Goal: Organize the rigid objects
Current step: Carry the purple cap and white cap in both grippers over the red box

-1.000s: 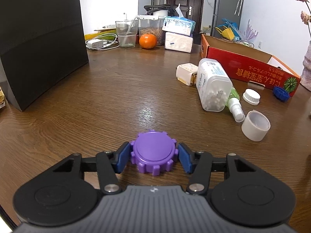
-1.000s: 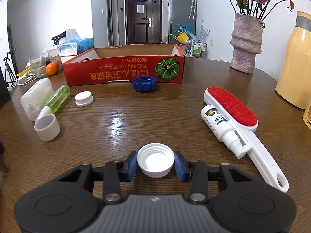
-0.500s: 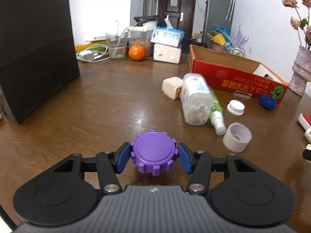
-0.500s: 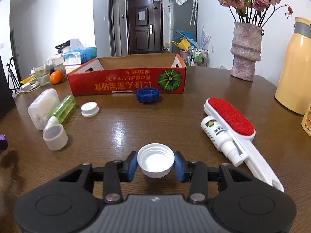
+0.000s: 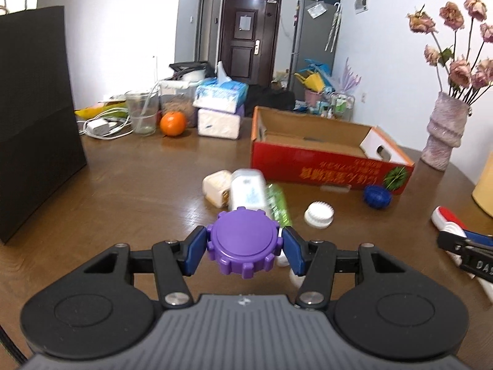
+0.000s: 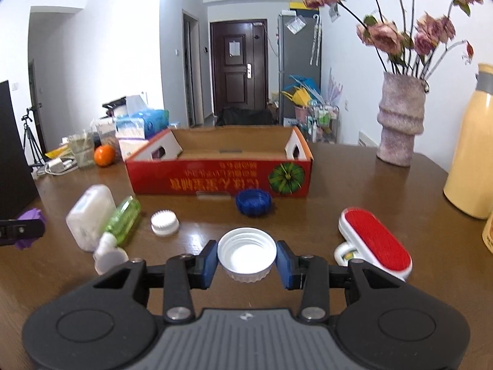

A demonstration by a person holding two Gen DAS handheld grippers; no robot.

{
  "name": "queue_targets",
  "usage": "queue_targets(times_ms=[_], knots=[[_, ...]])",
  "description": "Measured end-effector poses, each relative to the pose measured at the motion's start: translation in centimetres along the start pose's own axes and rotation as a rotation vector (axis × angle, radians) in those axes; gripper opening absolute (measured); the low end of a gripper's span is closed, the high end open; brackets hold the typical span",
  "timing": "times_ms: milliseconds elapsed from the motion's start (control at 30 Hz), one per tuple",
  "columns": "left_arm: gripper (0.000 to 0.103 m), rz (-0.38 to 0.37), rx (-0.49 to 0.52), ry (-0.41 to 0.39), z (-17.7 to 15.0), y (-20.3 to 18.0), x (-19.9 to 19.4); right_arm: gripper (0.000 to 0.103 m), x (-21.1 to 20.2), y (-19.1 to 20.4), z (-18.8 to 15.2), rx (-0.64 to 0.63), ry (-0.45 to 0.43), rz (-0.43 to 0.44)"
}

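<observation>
The left gripper (image 5: 243, 248) is black with blue pads (image 5: 195, 250) and grips a purple notched cap (image 5: 243, 243). The right gripper (image 6: 246, 260), black with blue pads (image 6: 207, 262) too, grips a plain white ribbed cap (image 6: 246, 254). The bench (image 6: 354, 191) is brown wood grain. The far box (image 6: 222, 182) is red outside with yellow lettering and a green pumpkin print, tan inside. Near it lie a dark blue cap (image 6: 253, 202), a white ribbed lid (image 6: 165, 222), a clear green bottle (image 6: 123, 220) and a white brush with a red pad (image 6: 377, 243).
</observation>
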State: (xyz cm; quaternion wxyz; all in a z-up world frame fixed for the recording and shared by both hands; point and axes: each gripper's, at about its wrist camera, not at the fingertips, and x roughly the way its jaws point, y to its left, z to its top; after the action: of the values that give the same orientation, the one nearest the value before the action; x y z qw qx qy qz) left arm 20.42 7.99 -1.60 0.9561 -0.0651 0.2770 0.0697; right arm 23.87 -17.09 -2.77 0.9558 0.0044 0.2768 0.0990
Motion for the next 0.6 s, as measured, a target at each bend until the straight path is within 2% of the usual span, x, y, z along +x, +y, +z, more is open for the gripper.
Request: queue_targets(times_ms=[600], knots=[[0.055,-0.093,0.028,-0.074,6.7,-4.7,3.2,0.039,3.0,1.9,6.1,-0.014,-0.097,0.028]])
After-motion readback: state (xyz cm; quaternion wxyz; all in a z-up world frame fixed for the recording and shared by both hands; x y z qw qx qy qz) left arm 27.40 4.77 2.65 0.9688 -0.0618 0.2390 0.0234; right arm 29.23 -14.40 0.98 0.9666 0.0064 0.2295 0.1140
